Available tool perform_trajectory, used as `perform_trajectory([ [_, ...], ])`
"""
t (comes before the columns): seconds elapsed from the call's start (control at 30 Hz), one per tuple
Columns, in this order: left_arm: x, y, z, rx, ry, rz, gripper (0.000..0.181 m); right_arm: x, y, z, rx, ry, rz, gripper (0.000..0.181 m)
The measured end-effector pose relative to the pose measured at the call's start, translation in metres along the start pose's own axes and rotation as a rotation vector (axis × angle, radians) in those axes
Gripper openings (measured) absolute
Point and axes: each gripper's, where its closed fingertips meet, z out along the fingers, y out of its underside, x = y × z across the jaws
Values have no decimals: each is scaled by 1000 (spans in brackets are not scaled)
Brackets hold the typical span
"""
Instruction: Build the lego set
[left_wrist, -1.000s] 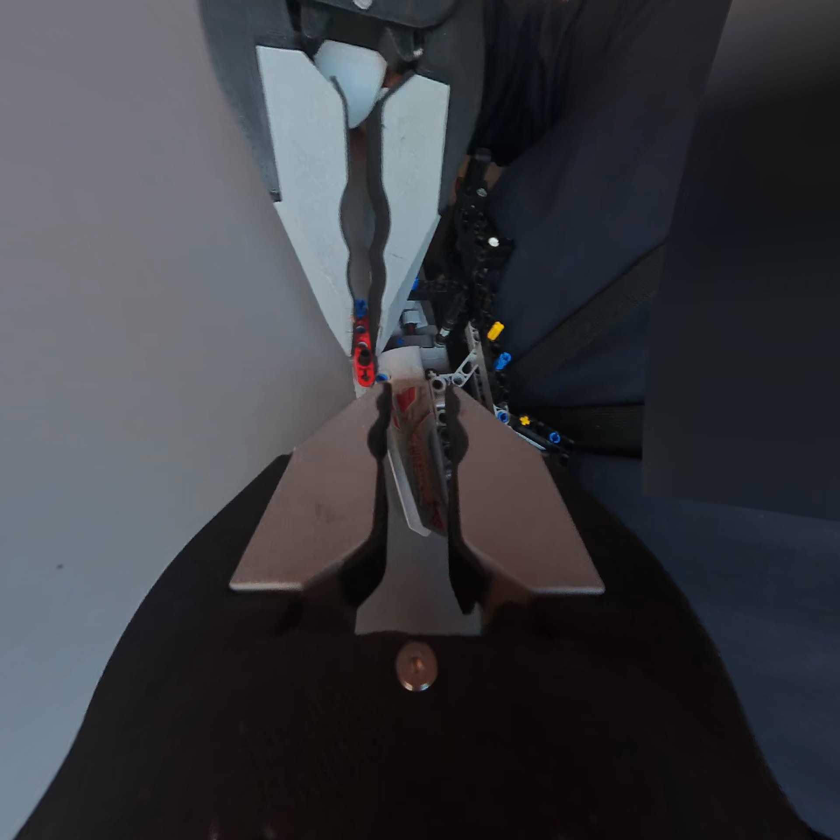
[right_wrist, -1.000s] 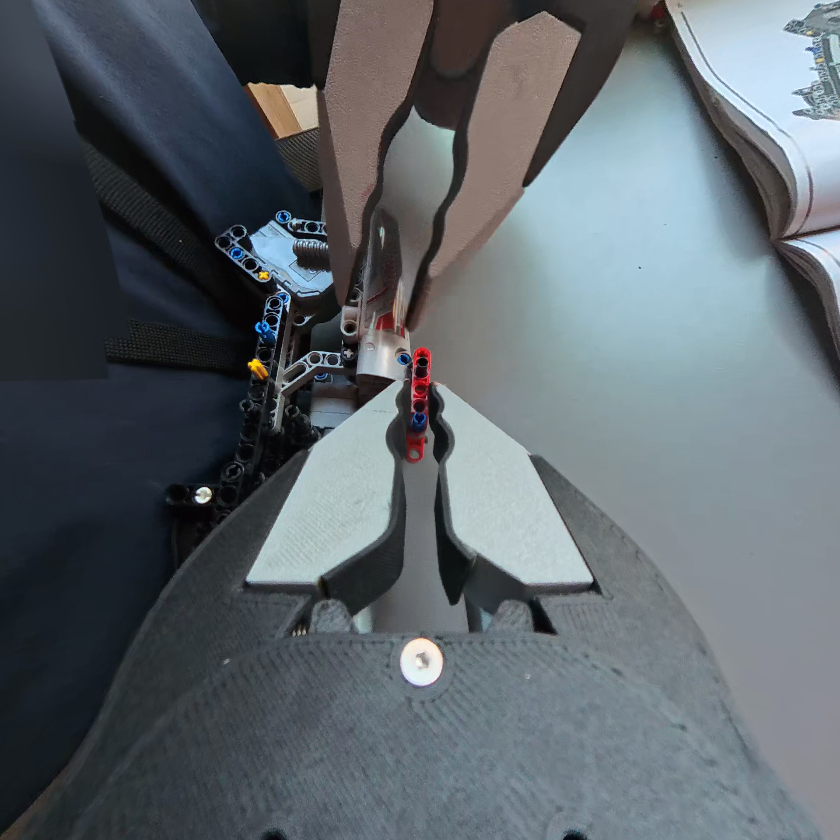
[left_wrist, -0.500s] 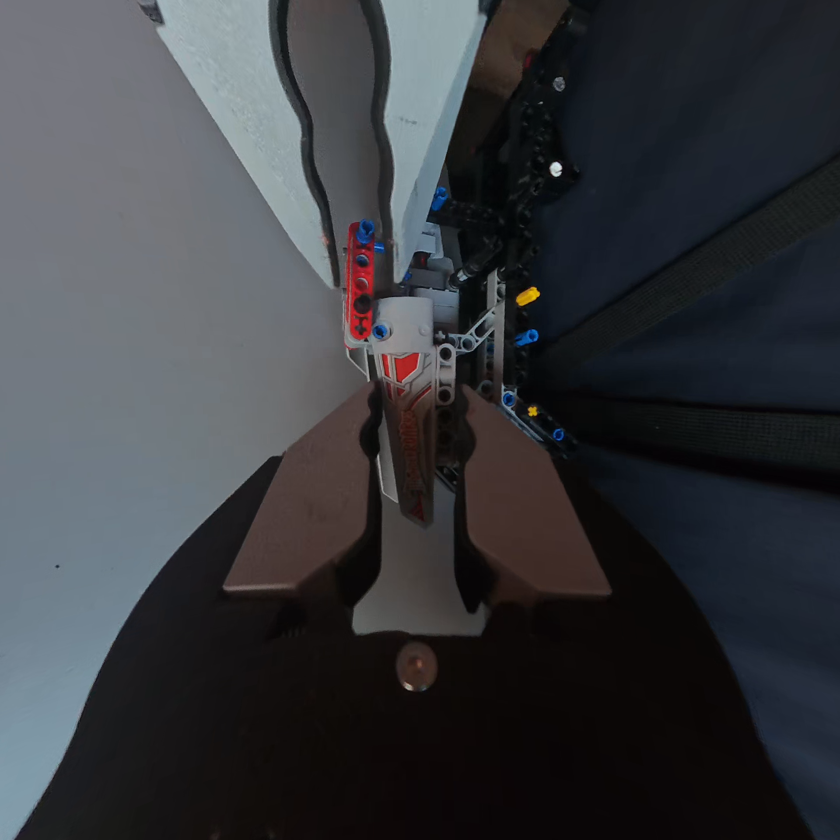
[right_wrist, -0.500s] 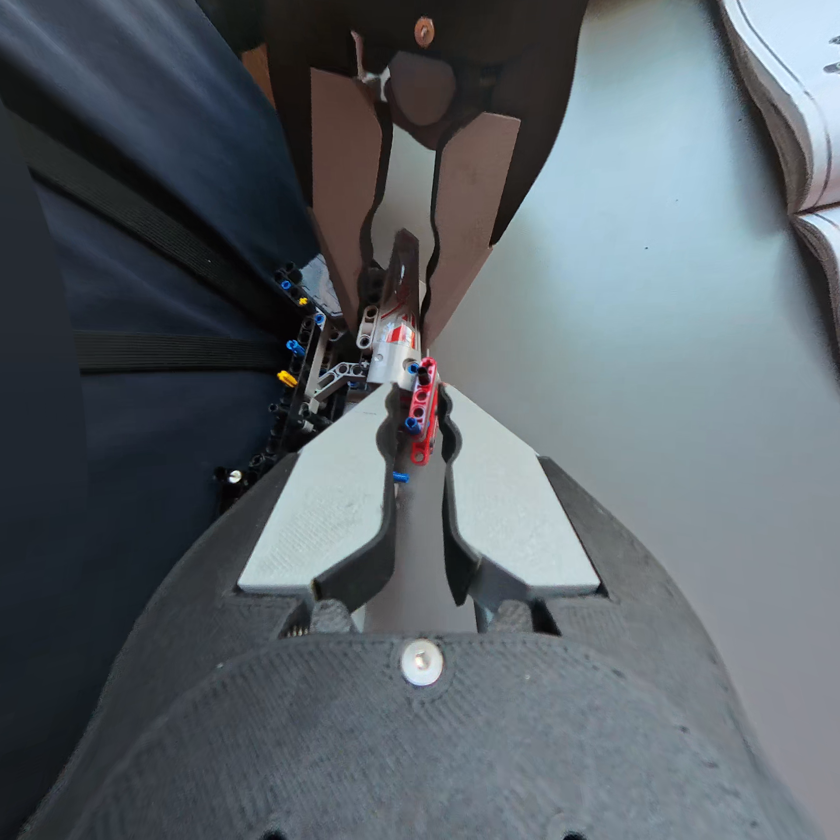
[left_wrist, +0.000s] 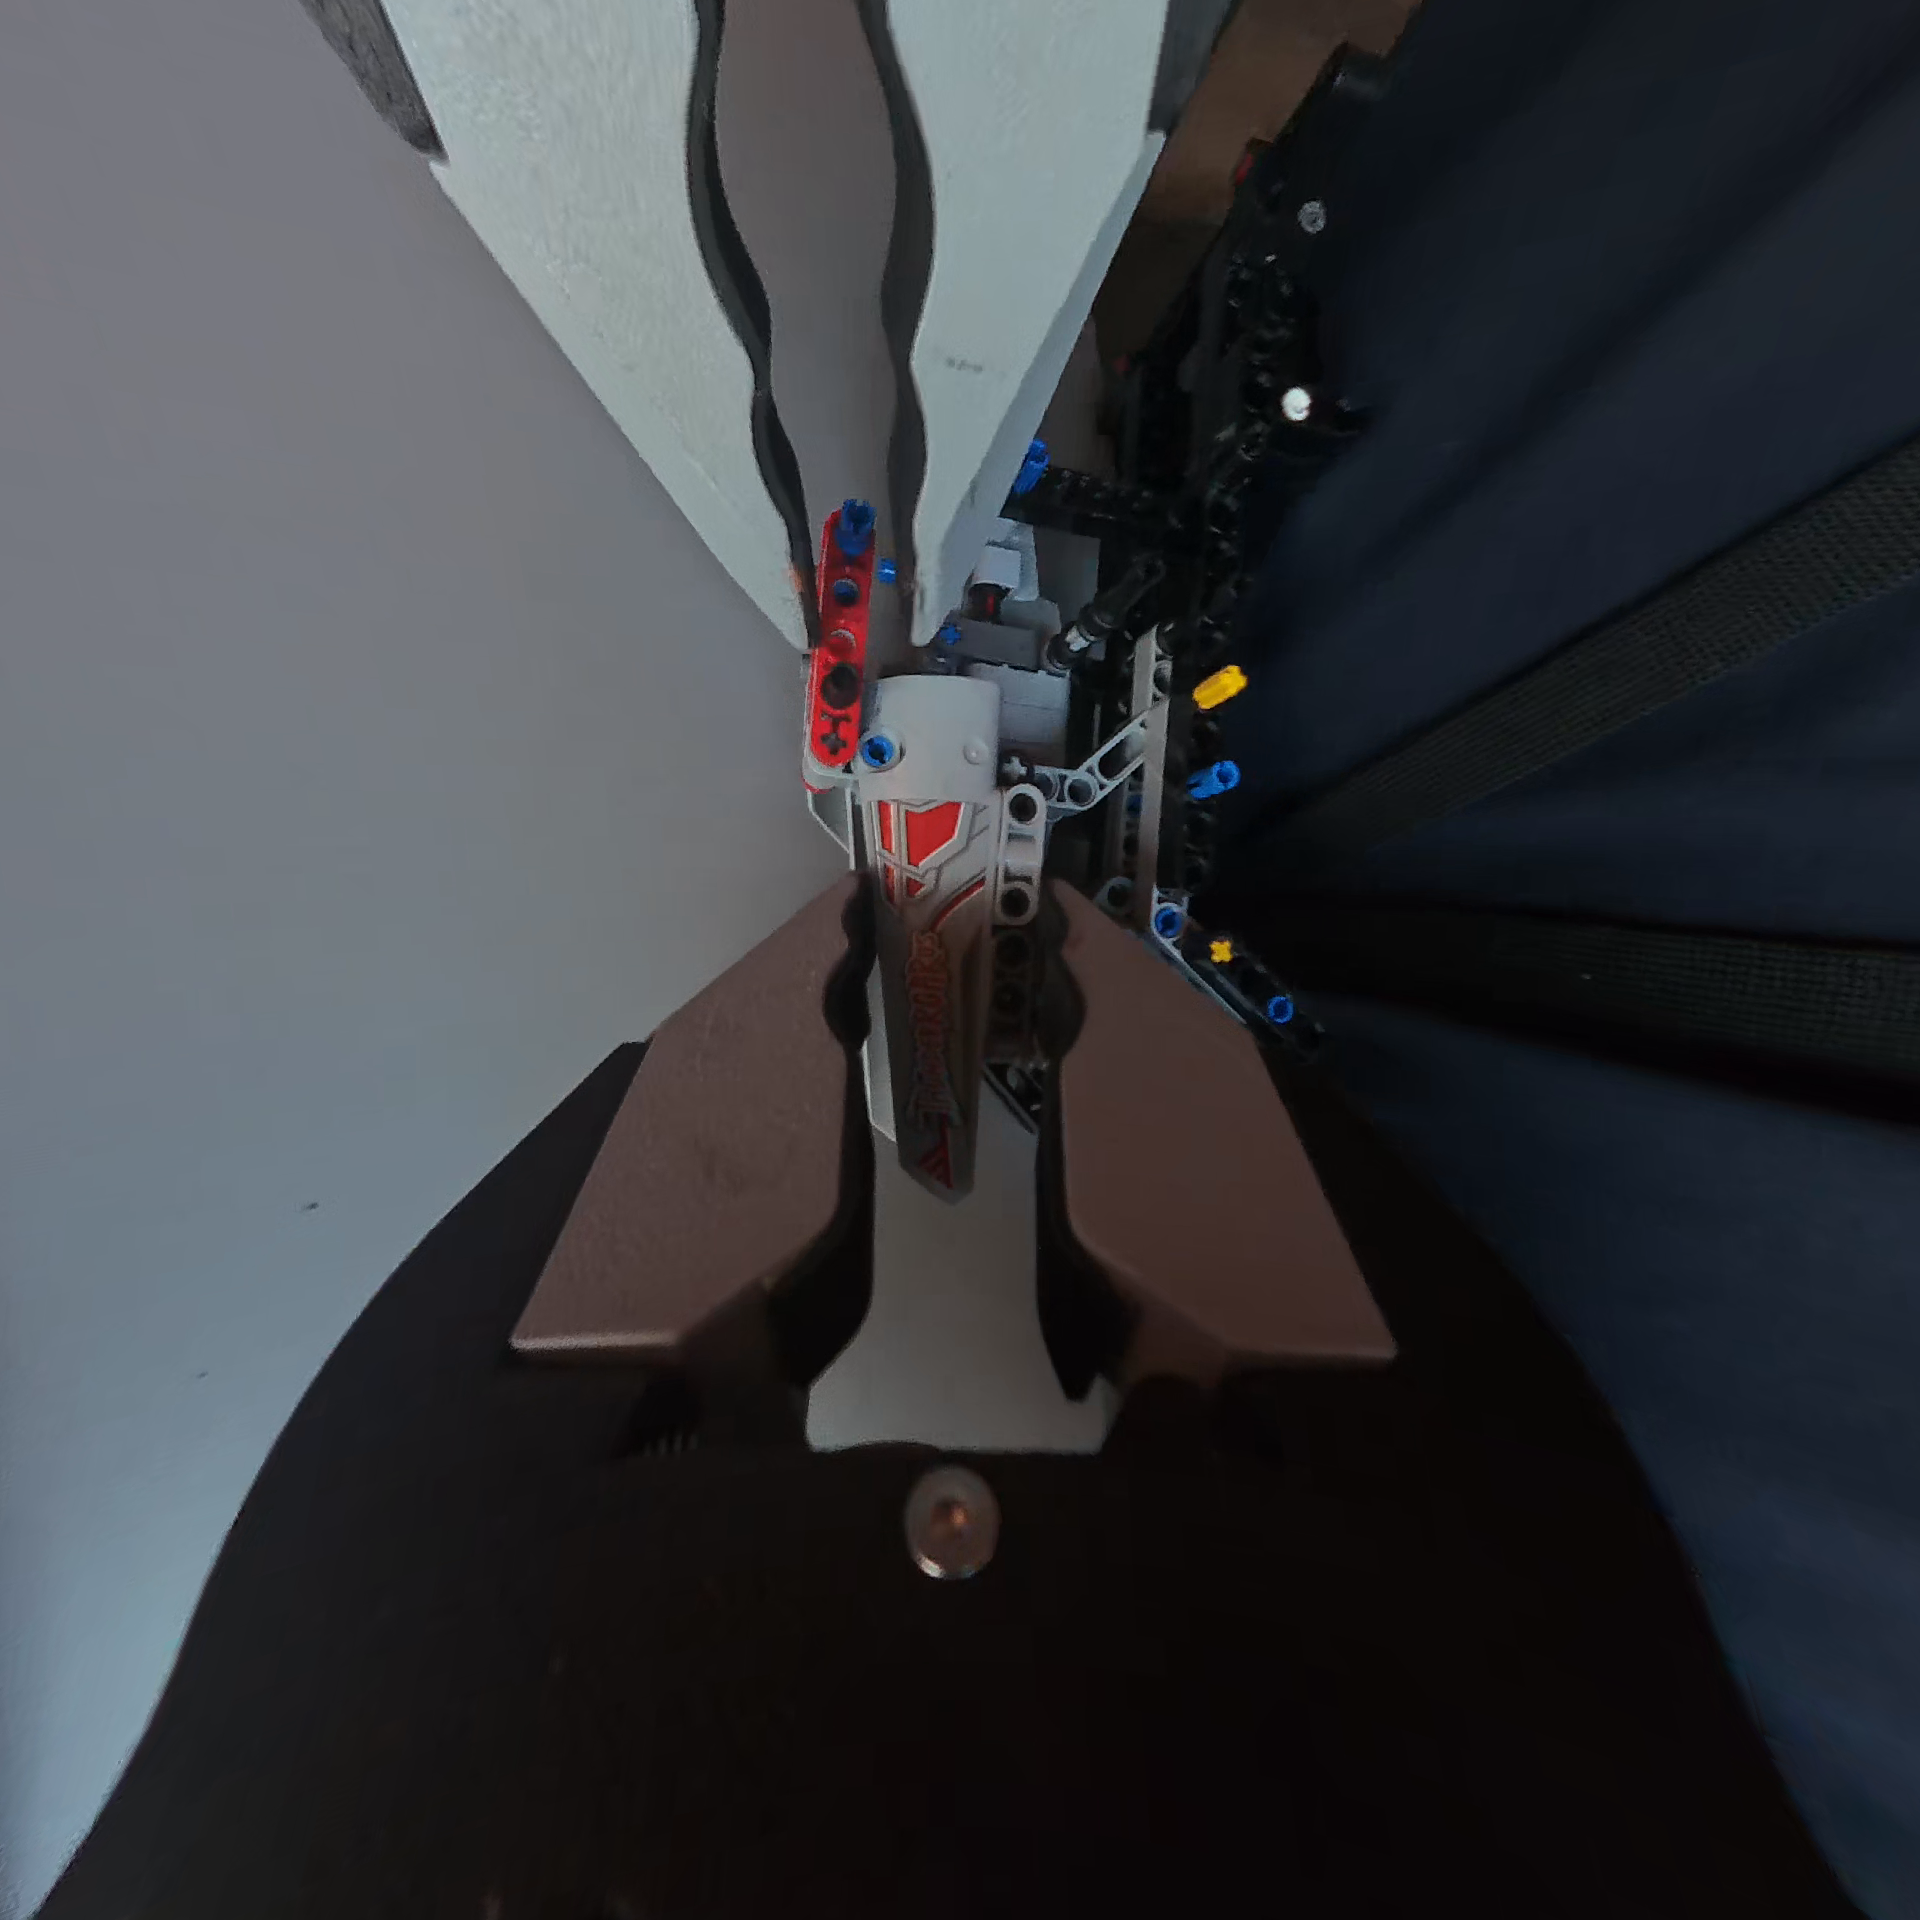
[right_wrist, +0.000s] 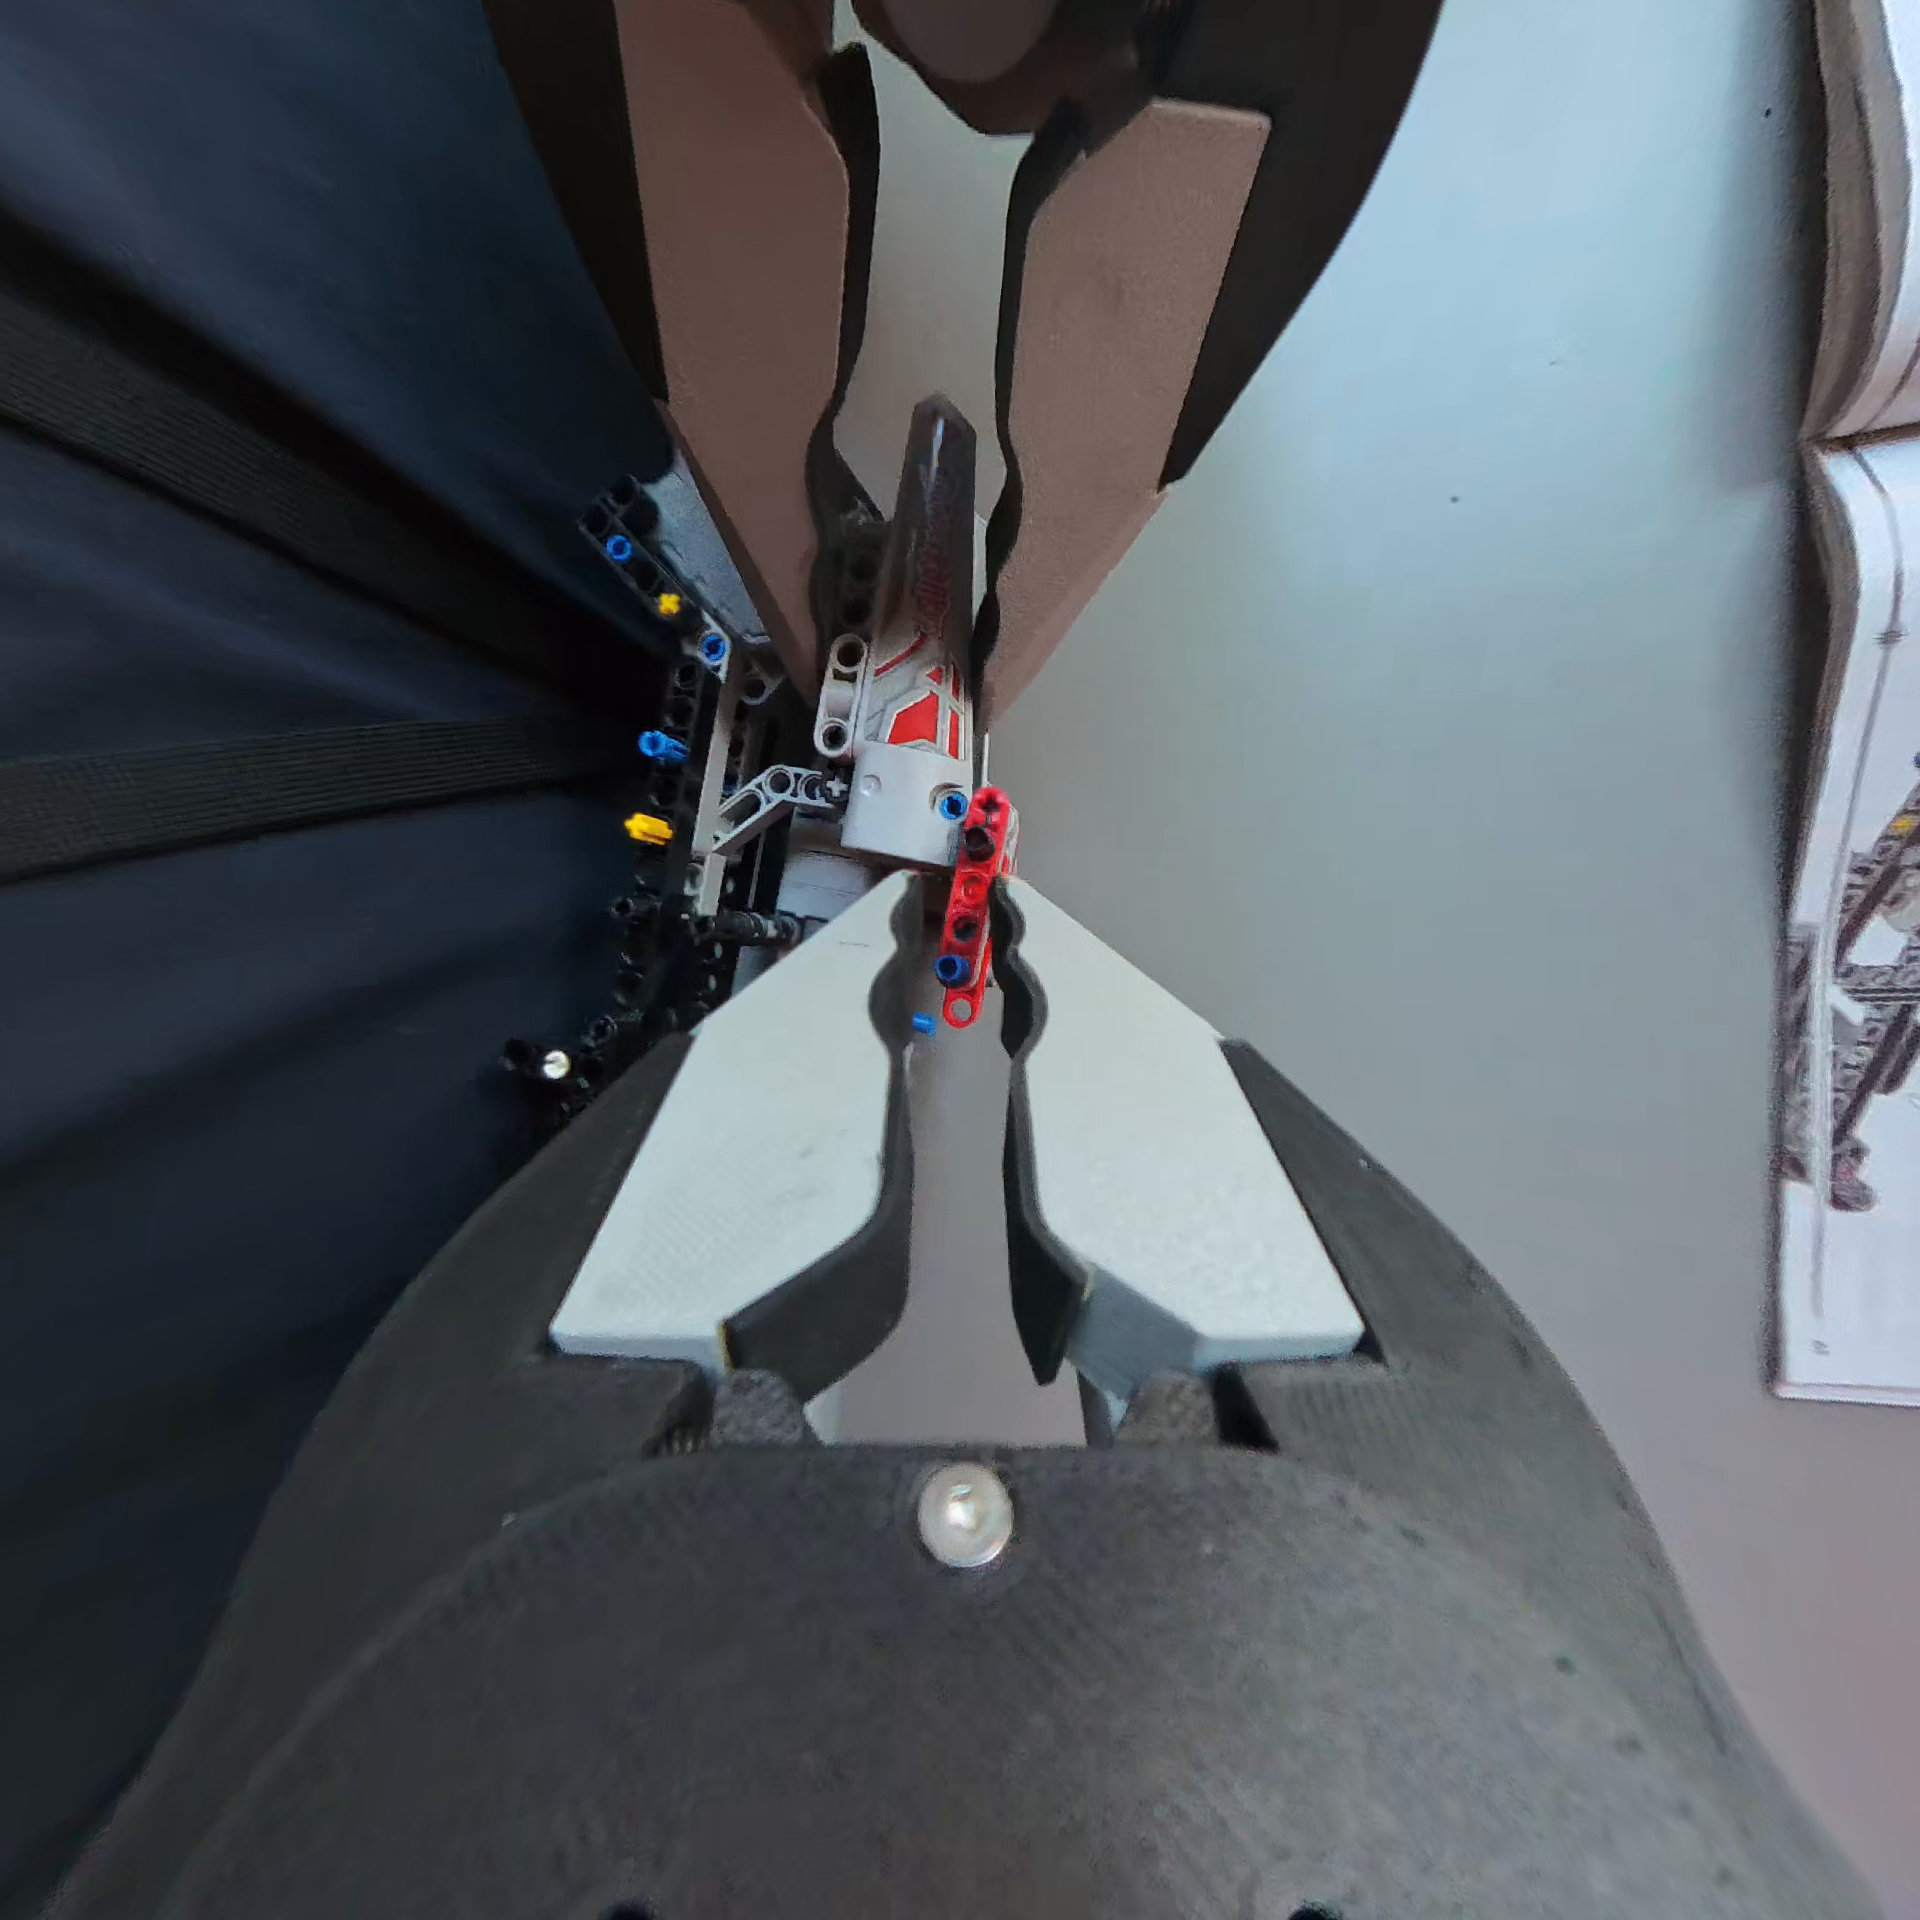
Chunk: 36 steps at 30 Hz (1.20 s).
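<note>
The lego model (left_wrist: 1049, 748) was held in the air between the two grippers, above a pale grey surface (left_wrist: 312, 727) and beside dark blue clothing (left_wrist: 1610, 520) crossed by black straps.

In the left wrist view, the left gripper (left_wrist: 951, 914), with brown fingers (left_wrist: 727, 1143), was clamped on a grey panel with red markings (left_wrist: 930, 935) at the near end of the model. The right gripper (left_wrist: 857, 613) was seen opposite, its pale grey fingers closed on a red beam (left_wrist: 840, 665) studded with blue pins. Behind lay a black beam frame carrying a yellow pin (left_wrist: 1218, 686) and a blue pin (left_wrist: 1214, 777).

In the right wrist view, the red beam (right_wrist: 971, 904) was seen pinched near the tips of the right gripper (right_wrist: 956, 904), its upper end touching the grey panel (right_wrist: 920, 665), which was gripped by the left gripper (right_wrist: 899, 665) from above. Only this view showed an open instruction booklet (right_wrist: 1860, 831) lying on the surface (right_wrist: 1455, 623) at the right edge.
</note>
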Motion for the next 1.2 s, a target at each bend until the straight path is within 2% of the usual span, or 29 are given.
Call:
perform_trajectory([
  [0.2,-34,0,-18,-15,-105,21,27,38,-4,2,-101,151,-38,6],
  [0.3,-43,1,-22,20,-83,-24,27,51,-7,3,-103,153,-23,6],
  [0.8,-39,2,-18,85,-12,-58,26,48,-1,15,-64,74,-41,5],
  [1.2,-33,5,-19,86,1,-53,26,42,-5,20,96,70,-4,5],
])
